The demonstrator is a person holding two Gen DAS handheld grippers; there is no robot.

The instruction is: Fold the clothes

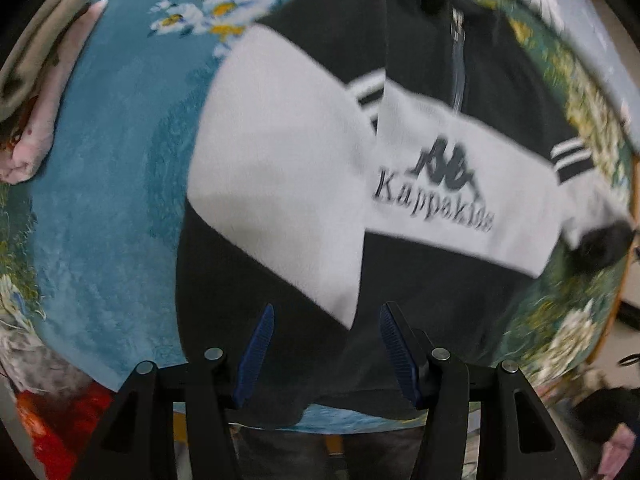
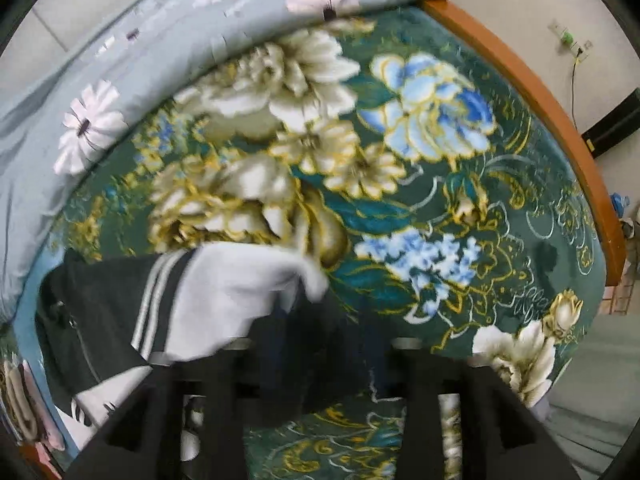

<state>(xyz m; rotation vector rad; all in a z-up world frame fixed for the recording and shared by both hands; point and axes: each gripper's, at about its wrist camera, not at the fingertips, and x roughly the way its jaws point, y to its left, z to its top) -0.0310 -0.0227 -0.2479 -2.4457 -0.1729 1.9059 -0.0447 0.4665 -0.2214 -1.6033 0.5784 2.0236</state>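
A black and white jacket [image 1: 432,184] with a printed chest logo lies flat on a floral blanket [image 1: 108,184]. One sleeve [image 1: 280,168] is folded across its body. My left gripper [image 1: 327,308] hovers open over the jacket's black lower part, its blue pads [image 1: 256,356] wide apart with nothing between them. In the right wrist view the other sleeve [image 2: 224,300], white with a striped black band, runs into my right gripper [image 2: 320,364]. That sleeve's dark cuff end drapes over the fingers and hides them, and the jaws look shut on it.
A stack of folded pink and beige clothes [image 1: 36,92] sits at the blanket's left edge, with a red item [image 1: 60,412] nearer. A grey flowered quilt [image 2: 120,60] lies at the far side. The wooden bed frame [image 2: 540,100] bounds the right.
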